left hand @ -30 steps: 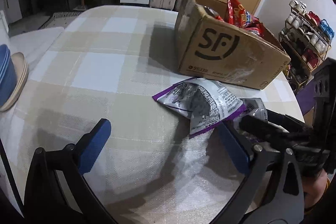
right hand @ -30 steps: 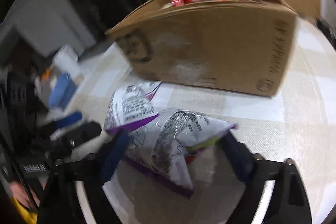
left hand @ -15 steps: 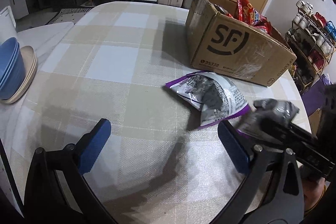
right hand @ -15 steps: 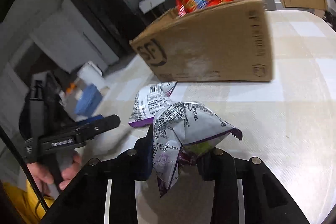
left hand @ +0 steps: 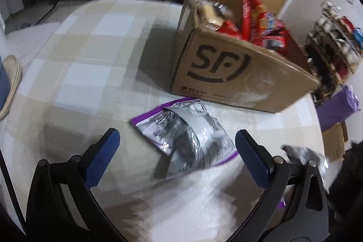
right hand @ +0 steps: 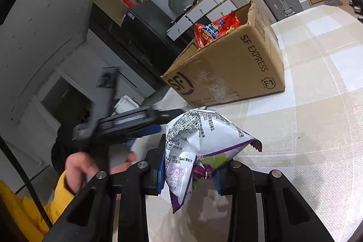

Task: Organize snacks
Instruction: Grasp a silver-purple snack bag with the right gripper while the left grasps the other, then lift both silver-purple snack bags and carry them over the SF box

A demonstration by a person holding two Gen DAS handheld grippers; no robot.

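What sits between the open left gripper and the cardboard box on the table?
In the left wrist view, a purple-and-silver snack bag lies flat on the tablecloth, just ahead of the left gripper and short of the cardboard box.

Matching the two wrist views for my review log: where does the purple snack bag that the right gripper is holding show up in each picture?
Left wrist: the held snack bag is a blurred silver shape at the lower right edge, behind the left gripper's right finger.
Right wrist: the bag sits lower centre, pinched in the right gripper.
Shared landmark: the SF cardboard box on the table.
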